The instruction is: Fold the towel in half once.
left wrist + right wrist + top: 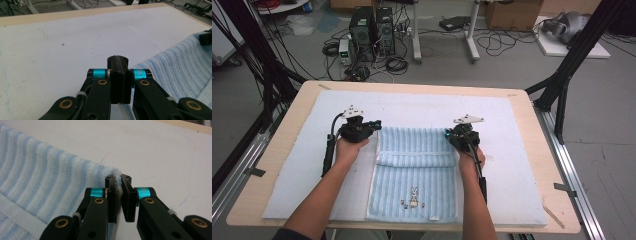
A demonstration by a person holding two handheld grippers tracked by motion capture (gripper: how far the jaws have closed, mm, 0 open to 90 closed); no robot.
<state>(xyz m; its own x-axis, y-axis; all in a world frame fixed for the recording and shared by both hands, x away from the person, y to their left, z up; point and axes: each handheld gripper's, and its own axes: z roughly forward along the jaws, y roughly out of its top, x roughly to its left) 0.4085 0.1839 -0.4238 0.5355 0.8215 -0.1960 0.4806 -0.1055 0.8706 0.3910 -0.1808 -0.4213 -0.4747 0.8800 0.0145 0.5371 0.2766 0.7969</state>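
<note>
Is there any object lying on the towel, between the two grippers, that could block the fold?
Nothing visible does. The striped towel lies flat between the left gripper and the right gripper, with nothing on it; the right one pinches its corner.

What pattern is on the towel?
Light blue and white stripes on the towel, clearest in the right gripper view.

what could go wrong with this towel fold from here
The right gripper pinches only the very edge of the towel, so the corner could slip out when pulled. The left gripper has its jaws shut with no cloth seen between them, beside the towel's corner; if it holds nothing, only one side would travel and the fold would go crooked. The foam mat might also drag on the towel.
</note>
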